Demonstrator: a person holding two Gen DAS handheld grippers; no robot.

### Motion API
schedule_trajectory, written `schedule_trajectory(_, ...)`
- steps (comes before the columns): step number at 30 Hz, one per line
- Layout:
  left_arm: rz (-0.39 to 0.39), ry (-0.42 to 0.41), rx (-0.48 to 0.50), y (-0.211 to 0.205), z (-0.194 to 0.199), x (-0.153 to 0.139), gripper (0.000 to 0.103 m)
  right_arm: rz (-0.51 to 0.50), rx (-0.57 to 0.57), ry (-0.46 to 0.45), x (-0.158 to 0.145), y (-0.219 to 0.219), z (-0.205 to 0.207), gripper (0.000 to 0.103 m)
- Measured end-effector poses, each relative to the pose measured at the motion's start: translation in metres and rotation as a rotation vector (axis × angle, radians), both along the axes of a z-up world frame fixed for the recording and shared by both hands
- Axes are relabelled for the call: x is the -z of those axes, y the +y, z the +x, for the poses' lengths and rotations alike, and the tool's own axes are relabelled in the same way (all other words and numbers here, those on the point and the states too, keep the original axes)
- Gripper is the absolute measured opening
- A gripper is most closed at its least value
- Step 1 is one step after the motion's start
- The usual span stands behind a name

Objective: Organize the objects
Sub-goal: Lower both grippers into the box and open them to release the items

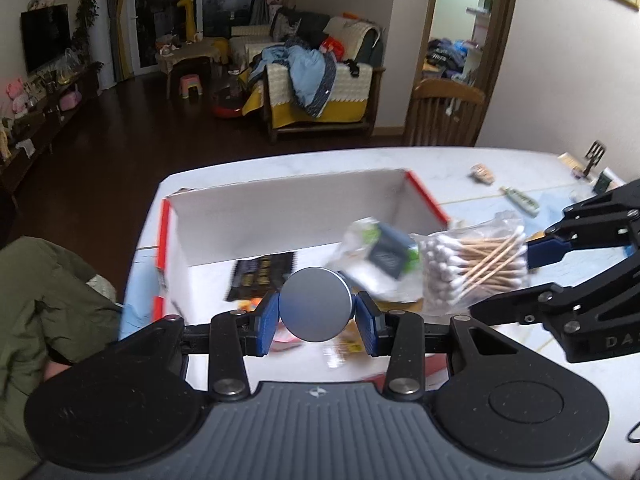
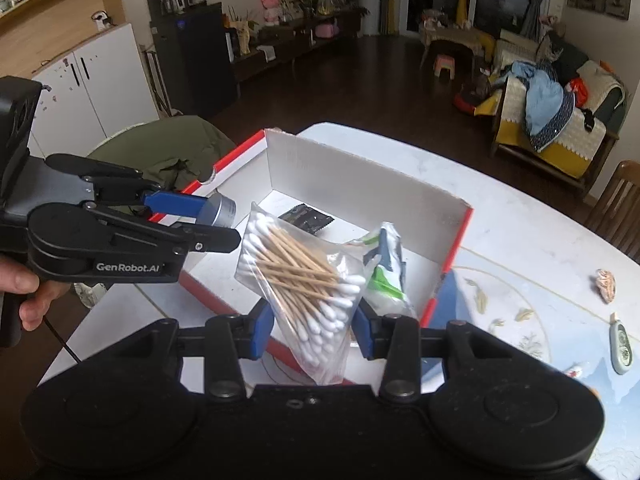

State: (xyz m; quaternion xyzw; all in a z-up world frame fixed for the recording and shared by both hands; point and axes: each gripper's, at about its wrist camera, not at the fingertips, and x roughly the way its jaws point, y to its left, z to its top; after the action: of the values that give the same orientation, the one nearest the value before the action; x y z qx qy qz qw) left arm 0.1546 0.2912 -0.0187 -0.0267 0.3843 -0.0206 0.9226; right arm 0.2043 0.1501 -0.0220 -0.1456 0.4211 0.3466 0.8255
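Note:
My left gripper [image 1: 316, 314] is shut on a round grey metal tin [image 1: 315, 305], held above the open white box with red edges [image 1: 280, 208]. It also shows in the right wrist view [image 2: 218, 210]. My right gripper [image 2: 312, 330] is shut on a clear bag of wooden cotton swabs [image 2: 304, 276], held over the box's near right corner; the bag also shows in the left wrist view [image 1: 476, 264]. A white, green and blue packet [image 2: 386, 268] and a black sachet [image 2: 306, 218] lie inside the box.
The box sits on a white marble-look table [image 2: 500, 216]. A small brown object [image 2: 605, 284] and a green-white tube [image 2: 621, 342] lie on the table to the right. A chair with a green jacket [image 2: 172, 148] stands at the left, and a wooden chair [image 1: 444, 114] behind.

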Motion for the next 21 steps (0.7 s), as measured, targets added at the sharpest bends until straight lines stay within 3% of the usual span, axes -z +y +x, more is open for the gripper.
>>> schedule_trajectory(10,0.1,0.071,0.04,0.017,0.033,0.023,0.04,-0.038,0.027,0.077,0.028,0.036,0.022,0.042)
schedule_trajectory(21,0.156,0.214,0.093,0.011,0.077,0.056,0.04,-0.071,0.091,0.2,0.061,0.036,0.035,0.042)
